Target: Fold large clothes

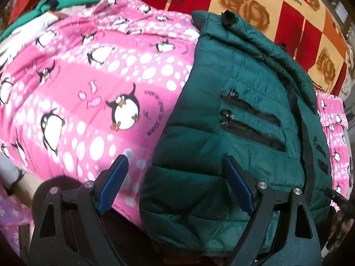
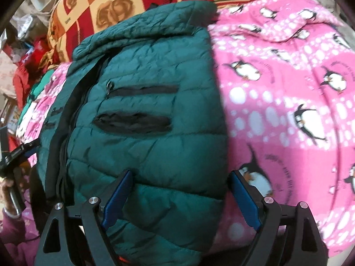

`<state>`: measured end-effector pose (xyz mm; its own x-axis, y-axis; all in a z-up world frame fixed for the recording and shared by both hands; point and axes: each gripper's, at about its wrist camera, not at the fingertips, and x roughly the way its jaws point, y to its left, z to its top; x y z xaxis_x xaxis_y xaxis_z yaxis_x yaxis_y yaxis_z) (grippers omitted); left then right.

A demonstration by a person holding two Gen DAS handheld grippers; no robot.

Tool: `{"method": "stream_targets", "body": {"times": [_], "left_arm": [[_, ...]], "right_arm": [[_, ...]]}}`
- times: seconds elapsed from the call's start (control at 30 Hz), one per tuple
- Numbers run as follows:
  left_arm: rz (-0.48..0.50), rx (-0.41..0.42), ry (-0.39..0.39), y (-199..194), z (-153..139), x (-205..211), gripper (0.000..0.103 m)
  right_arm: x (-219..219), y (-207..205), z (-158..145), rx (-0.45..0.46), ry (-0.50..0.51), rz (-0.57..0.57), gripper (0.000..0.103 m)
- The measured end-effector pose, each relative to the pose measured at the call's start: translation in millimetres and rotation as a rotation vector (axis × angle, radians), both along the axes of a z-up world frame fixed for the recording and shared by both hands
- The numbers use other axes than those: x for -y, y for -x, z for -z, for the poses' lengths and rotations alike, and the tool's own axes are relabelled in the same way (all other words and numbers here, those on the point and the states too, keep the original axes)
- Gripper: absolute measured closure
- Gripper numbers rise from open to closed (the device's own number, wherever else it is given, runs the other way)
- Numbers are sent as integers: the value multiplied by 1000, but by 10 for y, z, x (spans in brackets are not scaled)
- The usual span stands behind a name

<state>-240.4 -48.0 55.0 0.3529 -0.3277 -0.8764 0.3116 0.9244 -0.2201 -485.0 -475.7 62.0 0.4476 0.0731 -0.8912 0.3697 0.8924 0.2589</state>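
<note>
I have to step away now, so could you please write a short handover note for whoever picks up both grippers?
Left gripper: open, empty, over the near left edge of the green puffer jacket.
Right gripper: open, empty, over the jacket's near right edge.
The jacket lies on the pink penguin blanket, already a compact bundle, zip pockets facing up.
Done: the sides look folded in.
Left: probably grip the near edge with both grippers and fold it away from you.

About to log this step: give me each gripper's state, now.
Left gripper: open, empty, above the dark green quilted puffer jacket.
Right gripper: open, empty, above the jacket.
</note>
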Motion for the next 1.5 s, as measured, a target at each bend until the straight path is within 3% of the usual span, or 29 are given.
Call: {"method": "stream_targets", "body": {"times": [0.1, 0.53, 0.97, 1.1, 1.23, 1.4, 1.47, 1.5], "left_arm": [[8, -21, -7, 17, 57, 23, 16], [52, 43, -94, 144, 111, 135, 14], [61, 13, -69, 170, 131, 73, 14], [58, -9, -65, 188, 184, 13, 2], [33, -60, -12, 174, 270, -75, 1], [39, -49, -1, 247, 278, -32, 1], [79, -33, -3, 302, 272, 23, 7], [104, -14, 2, 336, 235, 53, 29]], "right_arm": [[-61, -17, -2, 0, 19, -36, 17], [-128, -93, 27, -18, 49, -83, 14], [-129, -151, 32, -28, 54, -91, 12], [-130, -129, 40, -25, 51, -97, 12], [-151, -92, 46, -20, 51, -114, 12], [-164, -58, 47, -3, 38, -126, 12], [-178, -23, 42, 34, 20, -122, 23], [-194, -10, 34, 51, 17, -129, 35]]}}
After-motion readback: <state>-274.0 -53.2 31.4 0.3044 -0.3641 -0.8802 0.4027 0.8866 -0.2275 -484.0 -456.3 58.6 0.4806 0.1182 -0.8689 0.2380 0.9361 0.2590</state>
